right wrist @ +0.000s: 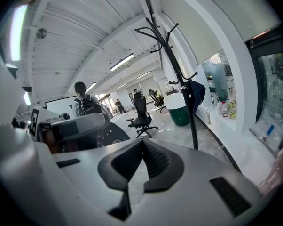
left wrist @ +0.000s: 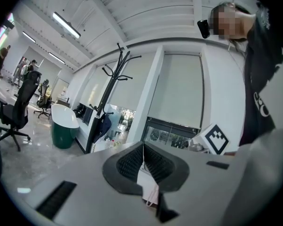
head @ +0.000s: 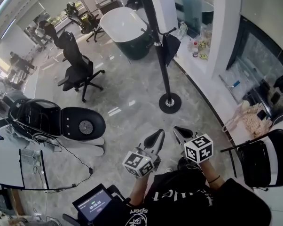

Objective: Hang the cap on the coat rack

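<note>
The black coat rack (head: 163,65) stands on its round base on the marble floor ahead of me. A dark cap (head: 170,49) hangs on one of its lower hooks; it also shows as the cap (left wrist: 101,126) and the cap (right wrist: 196,92), still far off. My left gripper (head: 159,133) and right gripper (head: 178,131) are side by side low in the head view, well short of the rack. The left gripper (left wrist: 143,148) has its jaws together with nothing held. The right gripper (right wrist: 142,145) is likewise shut and empty.
A black office chair (head: 78,70) stands left of the rack, and a white and green tub (head: 128,32) behind it. A white ledge (head: 212,86) with bottles runs along the right wall. A black folding chair (head: 264,160) is near right, a black and white machine (head: 61,124) near left.
</note>
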Demonstrator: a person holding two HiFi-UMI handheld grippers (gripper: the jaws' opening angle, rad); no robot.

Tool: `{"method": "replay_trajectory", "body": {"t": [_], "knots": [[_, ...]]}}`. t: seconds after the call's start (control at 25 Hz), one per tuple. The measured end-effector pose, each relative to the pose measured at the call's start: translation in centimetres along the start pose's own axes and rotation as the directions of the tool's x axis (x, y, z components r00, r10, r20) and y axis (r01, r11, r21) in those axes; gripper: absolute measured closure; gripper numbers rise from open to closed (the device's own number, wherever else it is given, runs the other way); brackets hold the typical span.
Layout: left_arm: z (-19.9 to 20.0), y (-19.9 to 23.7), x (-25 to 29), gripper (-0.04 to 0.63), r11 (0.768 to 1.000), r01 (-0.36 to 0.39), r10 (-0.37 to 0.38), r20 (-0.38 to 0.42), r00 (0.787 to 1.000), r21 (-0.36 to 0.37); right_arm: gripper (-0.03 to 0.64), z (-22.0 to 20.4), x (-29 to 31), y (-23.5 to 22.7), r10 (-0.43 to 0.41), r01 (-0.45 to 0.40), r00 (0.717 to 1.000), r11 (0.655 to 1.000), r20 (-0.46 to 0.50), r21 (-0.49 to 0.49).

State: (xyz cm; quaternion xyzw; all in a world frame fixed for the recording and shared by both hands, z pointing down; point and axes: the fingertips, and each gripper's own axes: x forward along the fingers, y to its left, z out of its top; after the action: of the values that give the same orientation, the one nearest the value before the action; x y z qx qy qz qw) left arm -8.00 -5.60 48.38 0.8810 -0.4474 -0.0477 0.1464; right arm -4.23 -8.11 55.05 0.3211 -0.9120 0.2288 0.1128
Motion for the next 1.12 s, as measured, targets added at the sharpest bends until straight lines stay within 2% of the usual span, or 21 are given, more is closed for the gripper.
{"method": "replay_trajectory", "body": {"t": [0.24, 0.52, 0.68, 0.92, 1.12], "knots": [[-1.8, -0.6, -6.9, 0.589, 0.999, 0.009, -0.009, 0.001, 1.000, -0.035, 0.601, -4.5, -2.0, 6.4, -0.030, 0.031, 0.999, 0.999, -0.017, 0.025], [-2.9, -3.6, -9.5, 0.589, 0.995, 0.073, -0.073, -0.008, 0.997, -0.070, 0.601, -6.8, -5.7, 9.0, -0.093, 0.095, 0.995, 0.995, -0.030, 0.042], [-2.9, -5.5, -10.5, 0.589, 0.996, 0.074, -0.074, 0.003, 0.997, -0.058, 0.601, -7.3, -7.3, 9.3, -0.095, 0.095, 0.995, 0.995, -0.021, 0.024], [-2.7, -8.5, -10.6, 0.589, 0.999, 0.032, -0.031, 0.031, 0.999, -0.032, 0.601, -7.7, -10.6, 8.8, -0.067, 0.067, 0.998, 0.998, -0.008, 0.018], [-3.3, -13.4, -8.8, 0.589, 0.999, -0.009, 0.012, 0.057, 0.998, -0.053, 0.601, -8.8, -16.3, 7.2, -0.042, 0.041, 0.999, 0.999, -0.028, -0.020]]}}
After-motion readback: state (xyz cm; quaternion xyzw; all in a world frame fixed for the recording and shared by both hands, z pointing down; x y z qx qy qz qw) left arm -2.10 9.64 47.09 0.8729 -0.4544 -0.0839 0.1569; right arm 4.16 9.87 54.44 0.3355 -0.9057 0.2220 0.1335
